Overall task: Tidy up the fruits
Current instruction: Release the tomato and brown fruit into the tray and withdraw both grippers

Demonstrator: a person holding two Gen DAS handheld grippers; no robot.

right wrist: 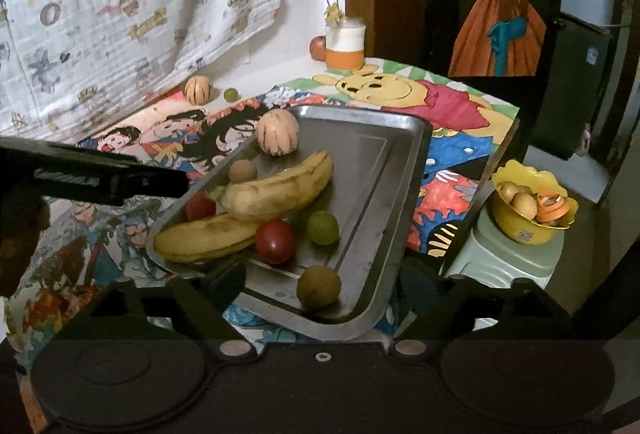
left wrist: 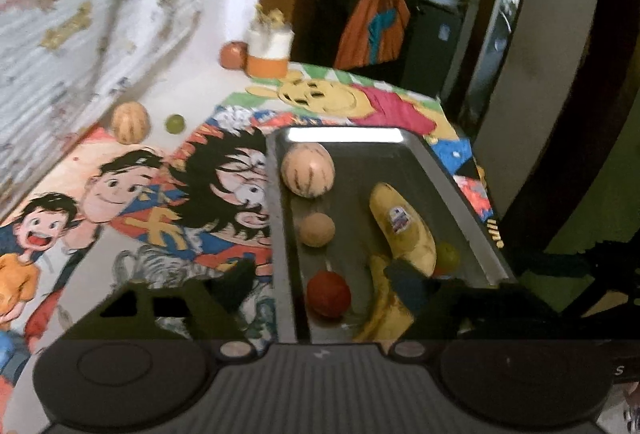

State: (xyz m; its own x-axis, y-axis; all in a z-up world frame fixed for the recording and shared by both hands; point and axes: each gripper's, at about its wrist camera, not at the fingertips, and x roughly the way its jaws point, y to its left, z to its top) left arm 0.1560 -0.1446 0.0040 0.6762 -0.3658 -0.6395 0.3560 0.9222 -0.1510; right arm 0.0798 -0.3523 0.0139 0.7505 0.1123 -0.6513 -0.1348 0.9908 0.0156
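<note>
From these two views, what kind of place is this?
Probably a room in a home, not a lab. A table has a cartoon cloth over it, a printed sheet hangs on the wall behind, and a metal tray of fruit sits on the cloth. A garment hangs by the doorway.

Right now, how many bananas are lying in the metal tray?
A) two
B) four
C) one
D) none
A: the right wrist view shows two bananas in the metal tray, one banana lying partly over the other banana, with round fruits around them.
</note>
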